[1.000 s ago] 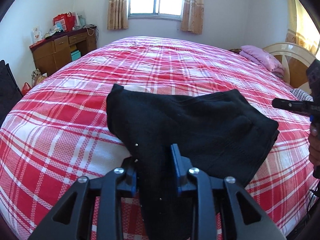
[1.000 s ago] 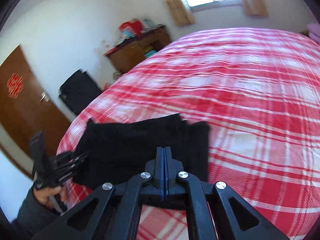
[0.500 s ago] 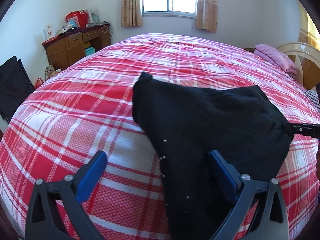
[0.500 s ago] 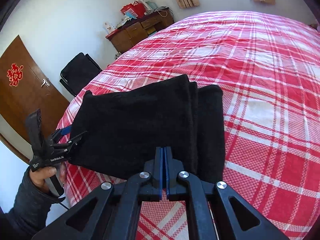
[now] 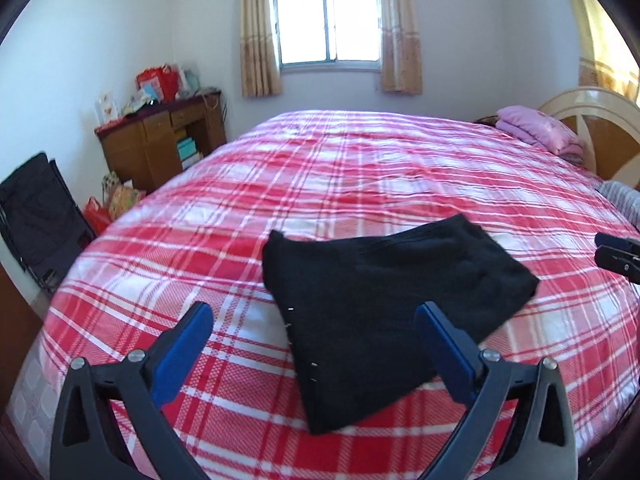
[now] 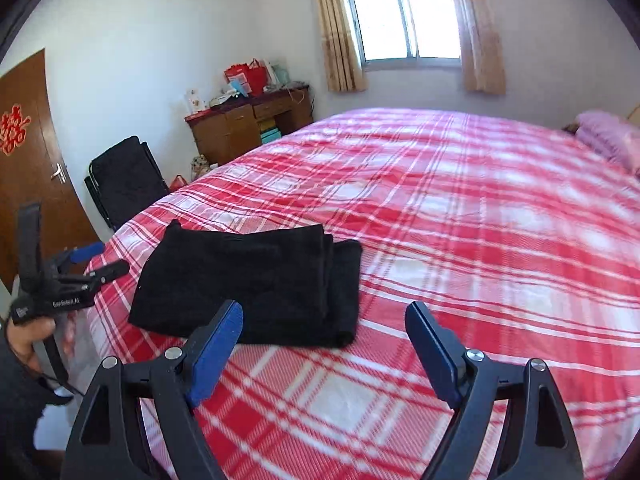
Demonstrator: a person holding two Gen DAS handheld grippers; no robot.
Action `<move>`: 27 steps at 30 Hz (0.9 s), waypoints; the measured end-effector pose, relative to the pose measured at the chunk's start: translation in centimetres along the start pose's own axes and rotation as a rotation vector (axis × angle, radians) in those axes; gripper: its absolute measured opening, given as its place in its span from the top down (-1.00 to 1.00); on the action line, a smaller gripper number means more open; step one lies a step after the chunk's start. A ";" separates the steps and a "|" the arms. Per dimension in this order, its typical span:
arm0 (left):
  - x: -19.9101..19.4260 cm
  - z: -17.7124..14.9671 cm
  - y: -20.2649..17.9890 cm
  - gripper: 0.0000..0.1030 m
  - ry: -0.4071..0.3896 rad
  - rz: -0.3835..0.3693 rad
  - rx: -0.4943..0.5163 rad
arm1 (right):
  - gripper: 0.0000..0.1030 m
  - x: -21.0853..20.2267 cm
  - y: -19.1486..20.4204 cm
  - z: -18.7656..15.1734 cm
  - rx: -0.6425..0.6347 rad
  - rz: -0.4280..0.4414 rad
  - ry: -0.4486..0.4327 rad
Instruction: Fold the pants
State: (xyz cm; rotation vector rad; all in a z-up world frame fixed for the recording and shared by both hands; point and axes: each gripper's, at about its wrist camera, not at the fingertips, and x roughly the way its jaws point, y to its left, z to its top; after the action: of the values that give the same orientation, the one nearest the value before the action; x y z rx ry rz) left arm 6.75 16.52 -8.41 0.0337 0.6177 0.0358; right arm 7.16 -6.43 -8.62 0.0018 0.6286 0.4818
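Observation:
The black pants [image 5: 380, 292] lie folded into a thick bundle on the red plaid bed [image 5: 360, 168], near its front edge. They also show in the right wrist view [image 6: 256, 280]. My left gripper [image 5: 316, 312] is open and empty, held back above the pants' near end. My right gripper [image 6: 324, 312] is open and empty, just right of the bundle. The left gripper also shows in the right wrist view [image 6: 100, 260], at the bed's left edge. The right gripper's tip shows at the left wrist view's right edge [image 5: 618, 256].
A wooden desk [image 5: 160, 140] with bags and boxes stands left of the bed under the window [image 5: 328, 24]. A black folding chair [image 5: 36, 216] stands beside it. Pink folded bedding [image 5: 536, 128] lies by the headboard [image 5: 592, 120]. A brown door [image 6: 24, 160] is at the left.
My left gripper opened and let go of the pants, then drew back. My right gripper went from shut to open and pulled back. The pants now lie flat on the bed.

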 end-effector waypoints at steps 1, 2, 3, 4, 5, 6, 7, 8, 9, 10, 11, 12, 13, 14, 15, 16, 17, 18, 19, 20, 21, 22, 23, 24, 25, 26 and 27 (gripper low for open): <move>-0.4 0.1 -0.4 -1.00 -0.006 -0.006 0.005 | -0.64 -1.0 0.1 -0.1 -0.012 -0.005 -0.013; -1.0 0.2 -0.8 -1.00 -0.012 -0.017 0.009 | -0.64 -1.9 0.2 -0.1 -0.023 -0.017 -0.026; -1.2 0.4 -1.0 -1.00 -0.012 -0.026 0.008 | -0.64 -2.6 0.4 0.0 -0.037 -0.032 -0.034; -1.4 0.5 -1.3 -1.00 -0.012 -0.031 0.008 | -0.64 -3.3 0.5 0.1 -0.056 -0.049 -0.041; -1.7 0.6 -1.6 -1.00 -0.015 -0.032 0.008 | -0.64 -3.8 0.6 0.3 -0.070 -0.061 -0.049; -2.1 0.6 -1.8 -1.00 -0.019 -0.036 0.012 | -0.64 -4.5 0.8 0.6 -0.087 -0.081 -0.070; -2.6 0.7 -2.1 -1.00 -0.025 -0.040 0.018 | -0.64 -5.0 1.0 0.7 -0.093 -0.093 -0.086; -3.1 0.7 -2.4 -1.00 -0.032 -0.043 0.024 | -0.64 -5.9 1.1 0.9 -0.100 -0.104 -0.109; -3.7 0.7 -2.6 -1.00 -0.041 -0.045 0.031 | -0.64 -6.6 1.2 1.0 -0.102 -0.105 -0.126; -4.2 0.8 -2.9 -1.00 -0.052 -0.049 0.035 | -0.64 -7.0 1.2 1.0 -0.100 -0.100 -0.133; -4.6 0.8 -3.0 -1.00 -0.062 -0.054 0.037 | -0.64 -7.4 1.3 1.0 -0.098 -0.091 -0.142; -5.0 0.9 -3.1 -1.00 -0.072 -0.060 0.037 | -0.64 -7.7 1.3 0.9 -0.101 -0.087 -0.148; -5.3 0.9 -3.2 -1.00 -0.080 -0.067 0.034 | -0.64 -8.0 1.4 0.8 -0.108 -0.094 -0.152; -5.4 0.9 -3.3 -1.00 -0.089 -0.075 0.031 | -0.64 -8.1 1.5 0.8 -0.113 -0.101 -0.152; -5.5 0.8 -3.5 -1.00 -0.100 -0.086 0.030 | -0.64 -8.1 1.6 0.7 -0.117 -0.106 -0.152; -5.5 0.7 -3.6 -1.00 -0.100 -0.086 0.032 | -0.64 -8.2 1.7 0.7 -0.116 -0.107 -0.154; -5.4 0.6 -3.8 -1.00 -0.091 -0.083 0.036 | -0.64 -8.3 1.8 0.8 -0.115 -0.104 -0.159; -5.4 0.6 -4.0 -1.00 -0.089 -0.088 0.041 | -0.64 -8.4 1.9 0.8 -0.116 -0.099 -0.163; -5.4 0.6 -4.1 -1.00 -0.091 -0.093 0.047 | -0.64 -8.7 2.0 0.8 -0.119 -0.096 -0.168; -5.4 0.6 -4.3 -1.00 -0.093 -0.091 0.052 | -0.65 -8.8 2.1 0.8 -0.122 -0.095 -0.172; -5.4 0.6 -4.3 -1.00 -0.092 -0.089 0.053 | -0.65 -8.9 2.2 0.8 -0.125 -0.096 -0.174; -5.5 0.5 -4.3 -1.00 -0.094 -0.091 0.054 | -0.65 -8.9 2.2 0.7 -0.126 -0.097 -0.174; -5.6 0.6 -4.3 -1.00 -0.098 -0.093 0.054 | -0.65 -9.0 2.3 0.7 -0.125 -0.096 -0.175; -5.7 0.6 -4.3 -1.00 -0.101 -0.091 0.054 | -0.65 -9.0 2.3 0.7 -0.125 -0.095 -0.174; -5.8 0.6 -4.3 -1.00 -0.103 -0.089 0.053 | -0.65 -8.9 2.3 0.7 -0.123 -0.096 -0.172; -5.9 0.6 -4.2 -1.00 -0.104 -0.089 0.052 | -0.65 -8.9 2.2 0.7 -0.121 -0.097 -0.171; -5.9 0.6 -4.1 -1.00 -0.104 -0.089 0.051 | -0.65 -9.0 2.2 0.7 -0.120 -0.097 -0.171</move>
State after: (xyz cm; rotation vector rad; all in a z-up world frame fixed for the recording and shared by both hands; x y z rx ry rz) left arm 2.39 12.12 -4.63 0.0576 0.5150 -0.0675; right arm 0.33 -8.27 -2.63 -0.0995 0.4296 0.4197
